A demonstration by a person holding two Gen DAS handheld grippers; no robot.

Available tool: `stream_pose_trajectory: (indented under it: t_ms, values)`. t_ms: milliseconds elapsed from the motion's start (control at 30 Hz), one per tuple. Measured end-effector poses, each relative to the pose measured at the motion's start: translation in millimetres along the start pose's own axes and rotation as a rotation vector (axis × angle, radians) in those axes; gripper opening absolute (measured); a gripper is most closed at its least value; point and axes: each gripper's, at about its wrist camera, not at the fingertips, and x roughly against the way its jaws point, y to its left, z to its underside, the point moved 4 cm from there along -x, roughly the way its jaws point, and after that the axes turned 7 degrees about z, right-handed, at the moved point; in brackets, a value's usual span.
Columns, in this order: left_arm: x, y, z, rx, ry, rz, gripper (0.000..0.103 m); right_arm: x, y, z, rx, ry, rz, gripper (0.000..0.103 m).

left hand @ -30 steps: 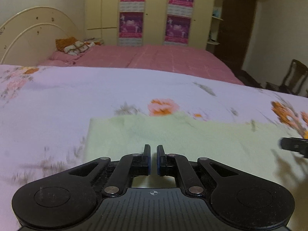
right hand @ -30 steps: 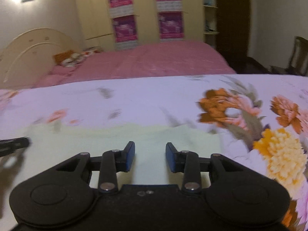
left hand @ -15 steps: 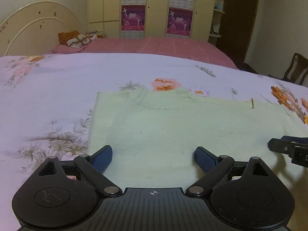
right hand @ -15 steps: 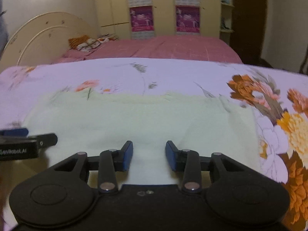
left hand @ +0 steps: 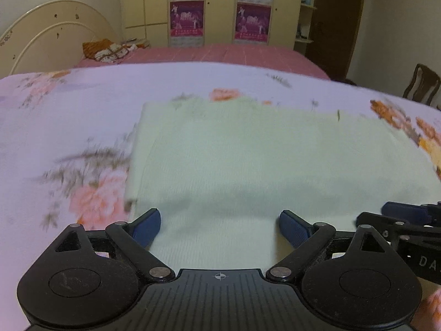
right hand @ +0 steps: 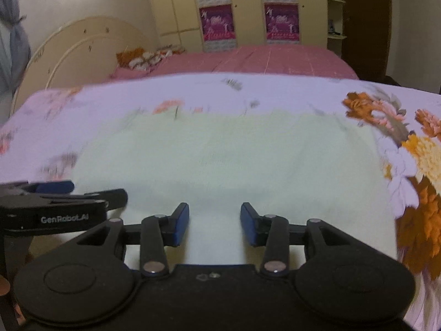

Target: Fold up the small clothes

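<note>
Cloth: a pale green garment (left hand: 248,160) is laid flat on the bed with the floral sheet (left hand: 55,115), spread wide from 9 to 3 o'clock in both wrist views; its far edge is seen straight, its left edge showing a folded layer

Left gripper (left hand: 220,227): its fingers (left hand: 146,227) are spread wide, the jaws having just been opening; nothing is pinched, only the near part of the garment is seen below and between the blue pads; contact with the cloth cannot be told

Right gripper (right hand: 215,226): its fingers (right hand: 180,226) are set partly apart, the jaws having just been opening a little; the garment's near edge is seen in the gap, no fabric is pressed between the pads

Grippers, relation: each is seen in the other's view, the right one at 3 o'clock of the left wrist view, the left one at 9 o'clock of the right wrist view; they are held side by side, near but apart

Sheet pattern: large orange and yellow flowers (right hand: 421,151) are printed at 3 o'clock of the garment, a pink flower (left hand: 96,201) at 8 o'clock of it

Background: a second bed with a pink cover (left hand: 220,55) is seen at 12 o'clock, a cream arched headboard (left hand: 49,35) at 10 o'clock, a wardrobe with purple posters (left hand: 187,19) behind, a wooden chair (left hand: 421,85) at 2 o'clock

Sharpness: both views are blurred
</note>
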Motion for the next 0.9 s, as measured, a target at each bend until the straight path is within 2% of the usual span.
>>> stream_pose_trajectory:
  t_ms: [200, 667, 900]
  values:
    - [11, 2, 8, -0.01, 0.015, -0.004, 0.093, 11, 1, 14, 0.03, 0.004, 0.031, 0.041]
    - [36, 10, 30, -0.026, 0.037, 0.017, 0.093, 38, -23, 40, 0.044, 0.023, 0.085, 0.043]
    - [43, 10, 30, 0.004, 0.065, 0.009, 0.093, 51, -27, 40, -0.031, 0.03, 0.044, 0.049]
